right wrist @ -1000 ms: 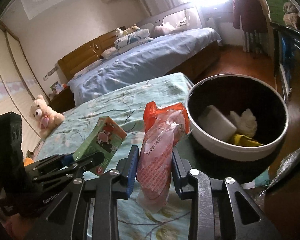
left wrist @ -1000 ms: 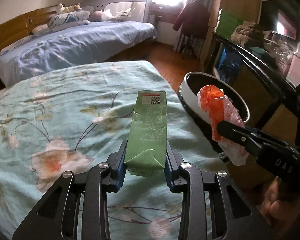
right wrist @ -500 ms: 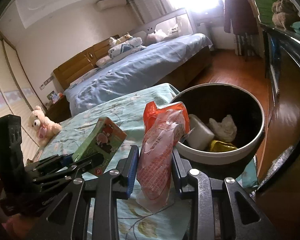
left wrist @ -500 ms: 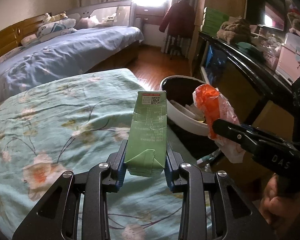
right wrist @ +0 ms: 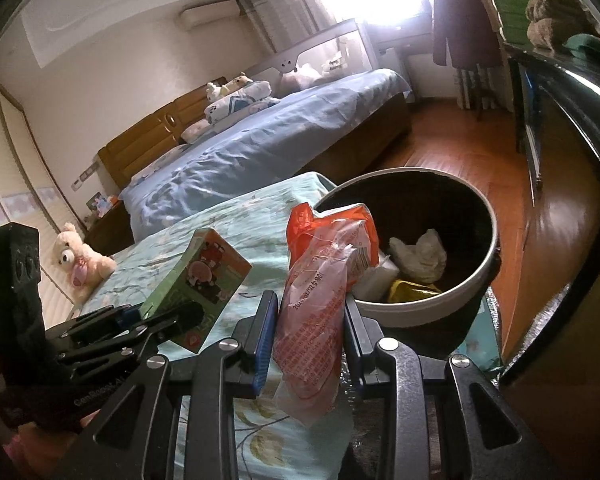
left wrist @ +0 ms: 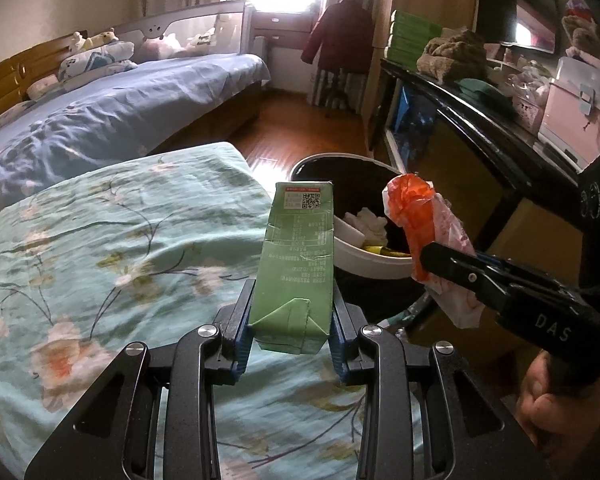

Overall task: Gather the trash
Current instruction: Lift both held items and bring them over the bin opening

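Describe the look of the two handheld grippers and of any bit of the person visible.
Both grippers are matte black metal linkages with silver pivot bolts and blue pads lining the fingers. The left gripper shows "GenRobot" lettering on its side in the right wrist view; the right gripper shows "DAS" lettering in the left wrist view. A bare hand grips the right handle; no sleeve shows.

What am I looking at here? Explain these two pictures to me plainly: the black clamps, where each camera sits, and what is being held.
No robot: a person holds a two-finger clamp in each hand, and each has a camera looking along its fingers. The left gripper, in its own view, is shut on a green carton. The right gripper is shut on an orange and clear plastic wrapper. Each camera also catches the other tool from the side. Below is a bed with a floral cover. Just beyond its edge stands a round trash bin already holding crumpled paper and scraps.
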The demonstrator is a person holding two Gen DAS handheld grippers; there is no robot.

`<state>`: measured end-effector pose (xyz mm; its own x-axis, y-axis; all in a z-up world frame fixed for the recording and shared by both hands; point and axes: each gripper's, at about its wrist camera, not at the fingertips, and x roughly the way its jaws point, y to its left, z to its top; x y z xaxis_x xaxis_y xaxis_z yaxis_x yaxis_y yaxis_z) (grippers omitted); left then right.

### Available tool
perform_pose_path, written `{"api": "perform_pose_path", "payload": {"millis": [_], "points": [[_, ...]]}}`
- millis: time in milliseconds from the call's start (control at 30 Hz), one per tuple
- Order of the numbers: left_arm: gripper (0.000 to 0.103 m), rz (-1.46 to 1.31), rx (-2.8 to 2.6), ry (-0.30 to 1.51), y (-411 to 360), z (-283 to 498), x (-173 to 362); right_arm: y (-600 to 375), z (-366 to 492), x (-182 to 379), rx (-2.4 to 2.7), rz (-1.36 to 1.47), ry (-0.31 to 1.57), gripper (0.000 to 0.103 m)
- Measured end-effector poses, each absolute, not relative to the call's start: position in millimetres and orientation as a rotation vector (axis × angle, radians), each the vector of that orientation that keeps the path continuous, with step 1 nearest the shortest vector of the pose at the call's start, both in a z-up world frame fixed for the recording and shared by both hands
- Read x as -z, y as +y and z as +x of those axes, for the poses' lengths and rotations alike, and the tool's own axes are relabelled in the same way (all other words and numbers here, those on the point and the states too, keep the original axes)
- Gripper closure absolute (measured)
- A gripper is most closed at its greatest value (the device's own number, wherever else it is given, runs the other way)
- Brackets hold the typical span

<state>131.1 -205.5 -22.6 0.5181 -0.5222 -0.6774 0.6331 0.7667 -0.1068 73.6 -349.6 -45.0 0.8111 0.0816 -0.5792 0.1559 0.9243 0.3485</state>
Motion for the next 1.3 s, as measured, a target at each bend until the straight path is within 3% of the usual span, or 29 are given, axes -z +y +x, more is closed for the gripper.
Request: {"api": "perform_pose_path", "payload": {"millis": [1300], "points": [[0.073, 0.204, 0.75, 0.751, -245.5, 140.7, 20.2, -386.8, 74.0, 48.7, 0.138, 0.419, 0.614, 0.072]]}}
